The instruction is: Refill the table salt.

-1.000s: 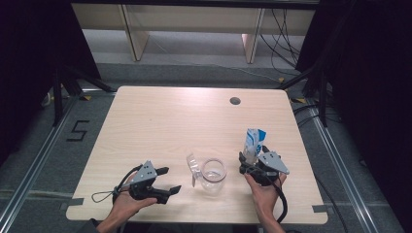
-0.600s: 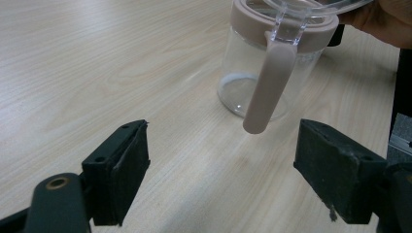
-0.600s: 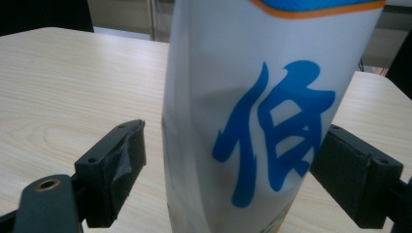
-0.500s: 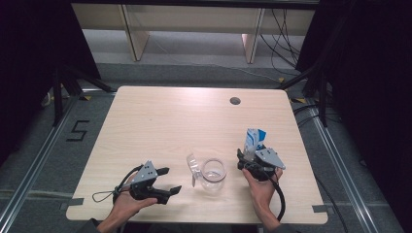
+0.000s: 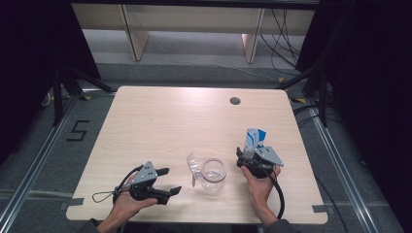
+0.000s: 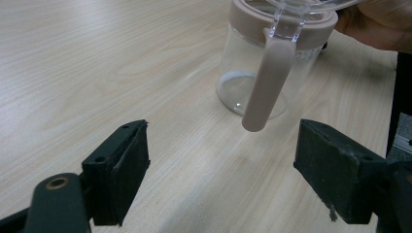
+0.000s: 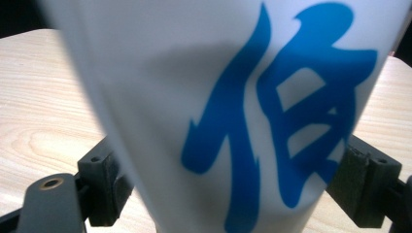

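A white carton with blue print [image 5: 253,140] stands at the table's right side and looms large in the right gripper view [image 7: 233,97]. My right gripper [image 5: 248,154] is shut on the carton, one black jaw on each side [image 7: 233,170]. A clear glass jar [image 5: 214,175] with a beige collar and a flipped-open lid stands at the front middle. In the left gripper view the jar [image 6: 252,73] shows its beige strap hanging down. My left gripper [image 5: 171,180] rests open at the front left, its jaws aimed at the jar from a short way off [image 6: 223,150].
The light wooden table [image 5: 160,121] has a round cable hole [image 5: 235,101] at the back right. Black curtains and shelf legs stand beyond the far edge. A hand [image 6: 379,24] shows behind the jar.
My right gripper has crept slightly left and forward around the carton. The left gripper, jar and carton have stayed in place.
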`<state>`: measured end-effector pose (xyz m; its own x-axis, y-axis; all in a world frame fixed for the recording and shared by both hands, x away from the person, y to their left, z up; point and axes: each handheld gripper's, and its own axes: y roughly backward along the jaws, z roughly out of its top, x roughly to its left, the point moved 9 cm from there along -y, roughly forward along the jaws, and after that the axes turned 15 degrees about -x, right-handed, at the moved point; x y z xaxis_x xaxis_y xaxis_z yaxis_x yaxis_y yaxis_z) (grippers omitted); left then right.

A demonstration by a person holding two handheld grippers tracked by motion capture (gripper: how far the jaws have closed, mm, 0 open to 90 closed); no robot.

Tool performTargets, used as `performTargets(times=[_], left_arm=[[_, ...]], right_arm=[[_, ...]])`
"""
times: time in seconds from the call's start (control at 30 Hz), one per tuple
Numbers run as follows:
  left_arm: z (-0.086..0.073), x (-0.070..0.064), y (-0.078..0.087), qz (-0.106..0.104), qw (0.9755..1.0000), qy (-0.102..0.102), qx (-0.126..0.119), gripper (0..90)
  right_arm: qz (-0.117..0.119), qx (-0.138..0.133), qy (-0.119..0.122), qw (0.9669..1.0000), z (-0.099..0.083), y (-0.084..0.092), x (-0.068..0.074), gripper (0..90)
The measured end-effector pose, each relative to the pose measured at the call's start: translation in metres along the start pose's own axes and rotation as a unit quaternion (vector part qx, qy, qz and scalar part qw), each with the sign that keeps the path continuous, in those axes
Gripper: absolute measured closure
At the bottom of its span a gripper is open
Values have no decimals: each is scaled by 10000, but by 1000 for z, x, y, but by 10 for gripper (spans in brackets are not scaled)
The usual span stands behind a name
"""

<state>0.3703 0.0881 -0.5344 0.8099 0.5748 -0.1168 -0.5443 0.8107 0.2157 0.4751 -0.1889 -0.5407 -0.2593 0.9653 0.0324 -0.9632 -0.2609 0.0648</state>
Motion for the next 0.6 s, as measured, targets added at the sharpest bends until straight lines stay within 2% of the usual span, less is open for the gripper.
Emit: performTargets(times=[0.07,0.13,0.17,0.2,0.3,0.33,0.37,0.53,0.6], left_arm=[[0,0,0,14,10000,17,-3,194],[0,0,0,8,10000,15,0,195],[0,0,0,18,10000,26,0,195],[0,0,-1,-26,10000,-33,11,195],[0,-1,-1,11,10000,-31,43,195],[-1,-1,-1,12,10000,-27,44,195],[-1,-1,-1,11,10000,-25,44,195],[-1,-1,-1,3,10000,-24,42,194],[-1,-2,-1,-34,10000,-17,26,195]], right_arm=[[-30,77,-8,10000,-1,0,-1,176],[-79,0,-51,10000,0,0,-1,181],[-56,-19,20,10000,0,-1,-2,182],[-63,14,33,10000,0,-1,-3,183],[-48,-57,19,10000,1,-2,-2,183],[-13,-48,8,10000,0,-2,-2,183],[-104,32,-4,9999,0,0,-2,184],[-44,-89,-47,9999,0,-3,0,197],[-66,-54,-15,10000,-1,-3,0,206]])
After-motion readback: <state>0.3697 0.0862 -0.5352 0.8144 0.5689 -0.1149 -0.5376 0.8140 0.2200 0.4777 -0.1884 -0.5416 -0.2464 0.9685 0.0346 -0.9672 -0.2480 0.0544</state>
